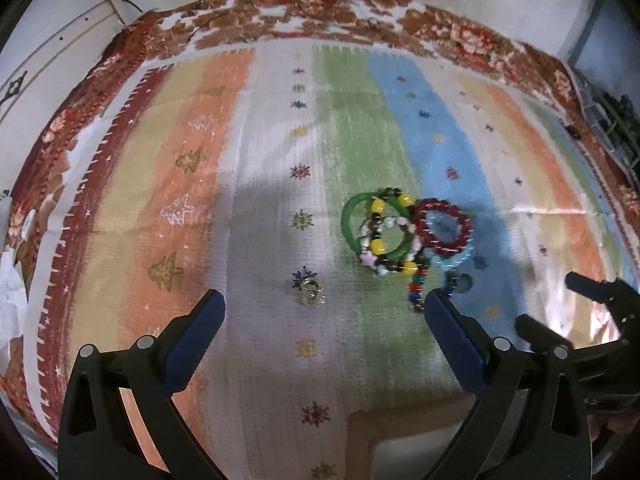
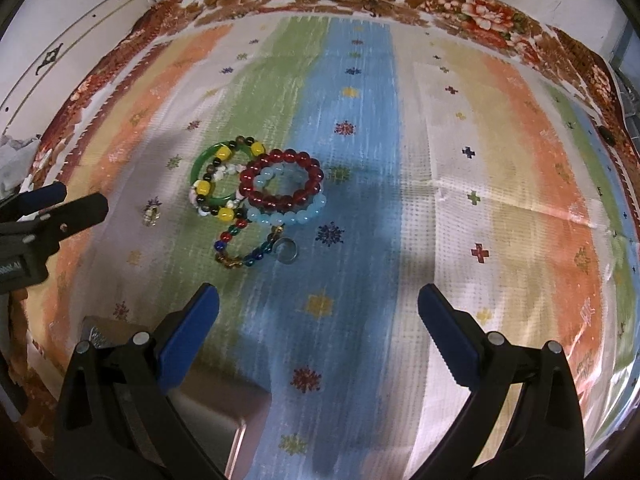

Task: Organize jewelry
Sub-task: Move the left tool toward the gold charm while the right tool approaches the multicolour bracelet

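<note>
— 2 grippers are yours, and both stand spread wide with nothing between the fingers: your left gripper (image 1: 324,312) and your right gripper (image 2: 318,304).

— How many pieces do you count?

— You have 5 bracelets in 1 heap: 1 green bangle (image 2: 200,168), 1 yellow-and-dark beaded bracelet (image 2: 224,212), 1 red beaded bracelet (image 2: 282,178), 1 pale blue beaded bracelet (image 2: 296,216) and 1 multicoloured strand (image 2: 236,258). Add 1 metal ring (image 2: 287,250) touching that strand's end, and 1 small silvery trinket (image 1: 312,294) lying apart.

— Where do they lie for you?

— The heap sits on the striped cloth (image 2: 480,160), ahead of your left gripper and to its right, the strand's end just beside your right-hand finger there. From your right gripper it is ahead and left. The trinket lies just ahead between your left fingers.

— And the look?

— Red overlaps pale blue; the yellow beads cross the bangle. A box (image 2: 216,420) corner shows near you.
</note>
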`<state>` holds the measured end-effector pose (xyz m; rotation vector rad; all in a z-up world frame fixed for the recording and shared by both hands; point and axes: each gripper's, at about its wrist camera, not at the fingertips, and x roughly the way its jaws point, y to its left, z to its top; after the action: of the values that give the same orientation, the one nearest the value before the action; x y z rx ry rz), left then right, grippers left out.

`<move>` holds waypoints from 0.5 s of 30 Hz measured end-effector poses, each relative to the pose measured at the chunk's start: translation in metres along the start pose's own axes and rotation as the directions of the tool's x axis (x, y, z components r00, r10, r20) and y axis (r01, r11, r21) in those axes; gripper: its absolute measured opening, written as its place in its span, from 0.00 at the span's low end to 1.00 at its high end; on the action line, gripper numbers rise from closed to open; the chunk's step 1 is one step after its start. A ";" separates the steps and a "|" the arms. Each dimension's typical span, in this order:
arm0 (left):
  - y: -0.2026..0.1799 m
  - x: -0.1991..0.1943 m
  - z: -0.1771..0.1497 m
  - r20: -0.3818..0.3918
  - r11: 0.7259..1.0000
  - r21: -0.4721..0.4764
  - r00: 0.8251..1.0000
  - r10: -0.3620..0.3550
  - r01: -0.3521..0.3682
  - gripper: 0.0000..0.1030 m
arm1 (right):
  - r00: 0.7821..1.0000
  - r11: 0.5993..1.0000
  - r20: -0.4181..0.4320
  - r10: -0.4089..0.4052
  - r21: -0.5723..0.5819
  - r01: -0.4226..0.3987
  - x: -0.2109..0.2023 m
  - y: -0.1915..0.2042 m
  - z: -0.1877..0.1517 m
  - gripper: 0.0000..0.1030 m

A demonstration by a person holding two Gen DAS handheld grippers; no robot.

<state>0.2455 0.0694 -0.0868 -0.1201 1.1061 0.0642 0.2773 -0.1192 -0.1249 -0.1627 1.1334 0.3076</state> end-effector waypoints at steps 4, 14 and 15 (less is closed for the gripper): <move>0.002 0.019 0.004 -0.053 1.000 0.011 0.998 0.027 -0.026 0.83 | 0.999 1.000 -0.040 -0.002 0.009 0.003 0.013 -0.001 0.008 0.95; 0.008 0.047 0.010 -0.130 1.000 0.001 0.991 0.023 -0.023 0.59 | 0.994 0.998 -0.105 0.040 0.050 -0.035 0.038 -0.005 0.023 0.95; 0.009 0.052 0.010 -0.152 1.000 -0.009 0.988 0.021 -0.022 0.52 | 0.993 0.998 -0.111 0.045 0.049 -0.040 0.041 -0.004 0.026 0.95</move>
<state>0.2763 0.0792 -0.1298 -0.1241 1.2593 0.0813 0.3167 -0.1096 -0.1516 -0.1156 1.2559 0.3123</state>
